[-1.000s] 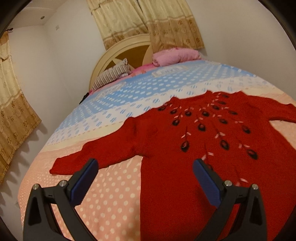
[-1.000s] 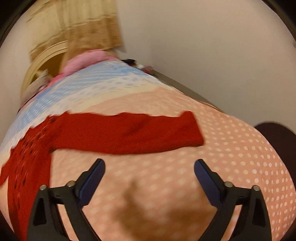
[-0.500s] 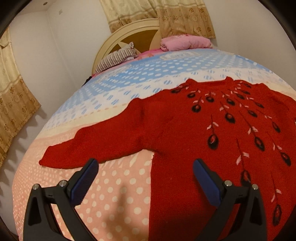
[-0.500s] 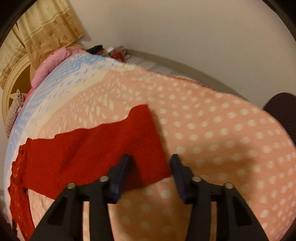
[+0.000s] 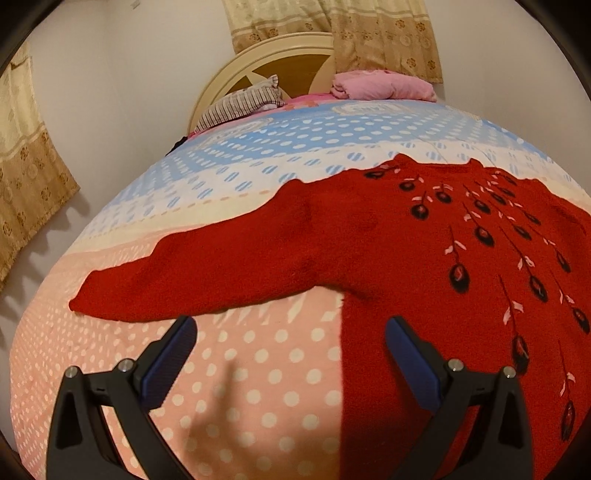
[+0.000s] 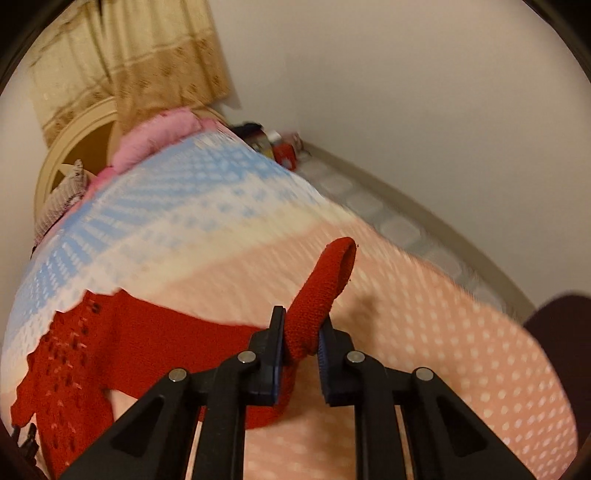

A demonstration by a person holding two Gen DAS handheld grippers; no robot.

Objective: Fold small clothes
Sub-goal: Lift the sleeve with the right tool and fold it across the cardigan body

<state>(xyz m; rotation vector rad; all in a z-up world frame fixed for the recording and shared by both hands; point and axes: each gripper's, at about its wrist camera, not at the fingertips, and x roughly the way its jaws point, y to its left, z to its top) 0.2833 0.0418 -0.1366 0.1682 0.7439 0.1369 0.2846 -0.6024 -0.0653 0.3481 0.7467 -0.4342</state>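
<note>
Right hand-held gripper (image 6: 301,334) has just closed on the red sweater's sleeve cuff (image 6: 325,284), lifting it off the bed (image 6: 461,332); everything behind is motion-blurred. Left hand-held gripper (image 5: 290,345) hangs wide open, empty, just short of the other sleeve (image 5: 207,280).

Qty: 1 red sweater (image 5: 369,240), 1 bed (image 5: 258,369), 1 striped pillow (image 5: 240,107), 1 pink blanket (image 5: 380,85), 2 curtains (image 5: 332,22), 2 grippers (image 5: 288,332).
</note>
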